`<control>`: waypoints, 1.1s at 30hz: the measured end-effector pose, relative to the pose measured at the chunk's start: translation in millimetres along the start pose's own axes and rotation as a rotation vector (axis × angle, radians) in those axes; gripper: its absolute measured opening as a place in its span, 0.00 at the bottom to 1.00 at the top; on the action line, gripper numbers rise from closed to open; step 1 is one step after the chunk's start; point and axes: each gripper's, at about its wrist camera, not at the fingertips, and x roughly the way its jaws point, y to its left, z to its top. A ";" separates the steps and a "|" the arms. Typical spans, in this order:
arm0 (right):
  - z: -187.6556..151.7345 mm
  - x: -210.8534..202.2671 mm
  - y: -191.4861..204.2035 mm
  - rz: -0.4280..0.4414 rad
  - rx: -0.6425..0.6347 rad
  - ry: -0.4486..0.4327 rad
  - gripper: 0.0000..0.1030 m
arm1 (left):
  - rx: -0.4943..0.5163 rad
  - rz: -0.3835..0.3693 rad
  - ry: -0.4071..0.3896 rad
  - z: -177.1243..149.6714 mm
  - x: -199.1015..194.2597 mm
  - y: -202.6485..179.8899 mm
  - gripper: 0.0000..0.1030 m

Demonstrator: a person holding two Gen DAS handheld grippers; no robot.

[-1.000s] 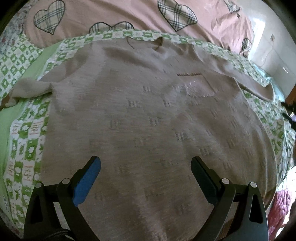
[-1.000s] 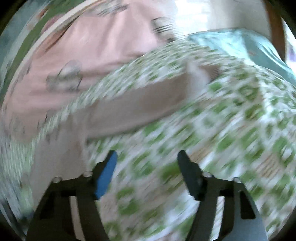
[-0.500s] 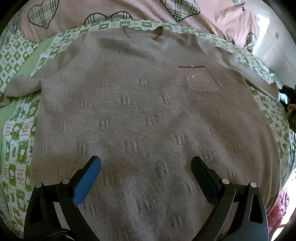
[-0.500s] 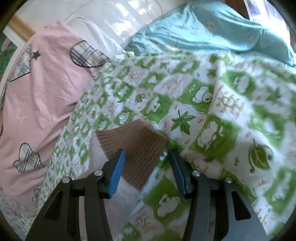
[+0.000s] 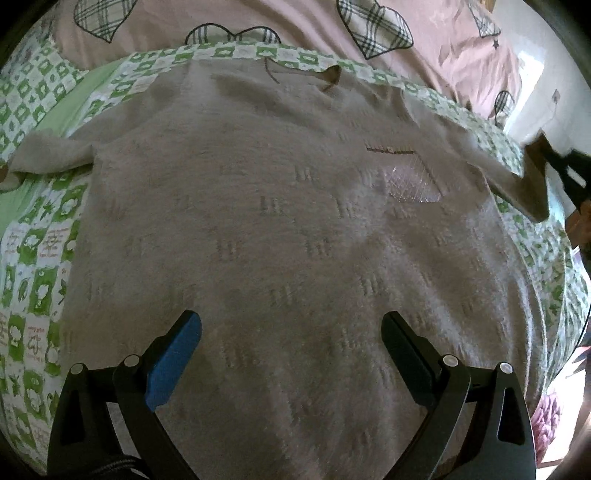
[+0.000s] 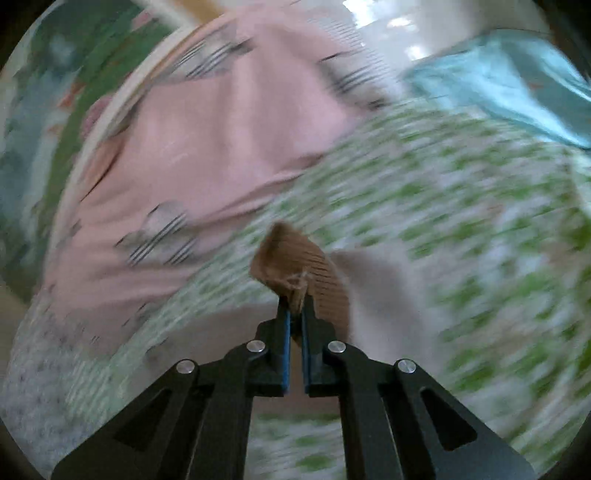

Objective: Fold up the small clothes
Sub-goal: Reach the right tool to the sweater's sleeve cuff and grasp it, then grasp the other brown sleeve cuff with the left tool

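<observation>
Right gripper (image 6: 294,314) has just closed, pinching the brown cuff (image 6: 299,266), seemingly raised off the quilt (image 6: 461,229). Left gripper (image 5: 291,328) spread wide above the sweater (image 5: 288,221) lying flat.

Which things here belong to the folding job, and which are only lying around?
Belong to the job:
grey-beige knitted sweater
its brown ribbed cuff, pinched in the right gripper
open left gripper

Lying around:
green-and-white patterned sheet
pink quilt with checked hearts
turquoise blanket

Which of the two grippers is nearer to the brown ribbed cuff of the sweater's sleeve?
Right. The right gripper has its jaws shut on the brown cuff. The left gripper hangs open over the sweater body, away from that cuff.
</observation>
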 end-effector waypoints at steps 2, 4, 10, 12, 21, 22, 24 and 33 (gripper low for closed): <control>-17.2 22.1 32.3 0.086 -0.013 0.055 0.05 | -0.012 0.000 -0.010 -1.6 -4.4 5.3 0.95; -37.7 48.0 66.3 0.160 -0.026 0.116 0.06 | -0.025 -0.002 -0.023 -2.7 -9.4 11.4 0.95; -104.8 126.3 159.8 0.313 -0.076 0.289 0.05 | -0.070 -0.002 -0.050 -5.4 -19.6 31.2 0.95; -127.2 152.8 185.4 0.339 -0.087 0.348 0.05 | -0.084 -0.005 -0.055 -5.7 -22.3 38.2 0.95; -213.0 225.1 240.8 0.364 -0.144 0.544 0.05 | -0.163 -0.058 -0.071 12.7 -21.2 74.6 0.95; -217.9 228.0 242.6 0.362 -0.156 0.555 0.05 | -0.168 -0.060 -0.079 17.3 -20.1 77.3 0.95; -225.7 232.9 248.5 0.359 -0.178 0.564 0.08 | -0.178 -0.074 -0.085 32.4 -14.1 82.4 0.95; -200.6 185.5 224.8 0.386 -0.180 0.500 0.52 | -0.184 -0.184 -0.045 109.8 48.1 84.6 0.95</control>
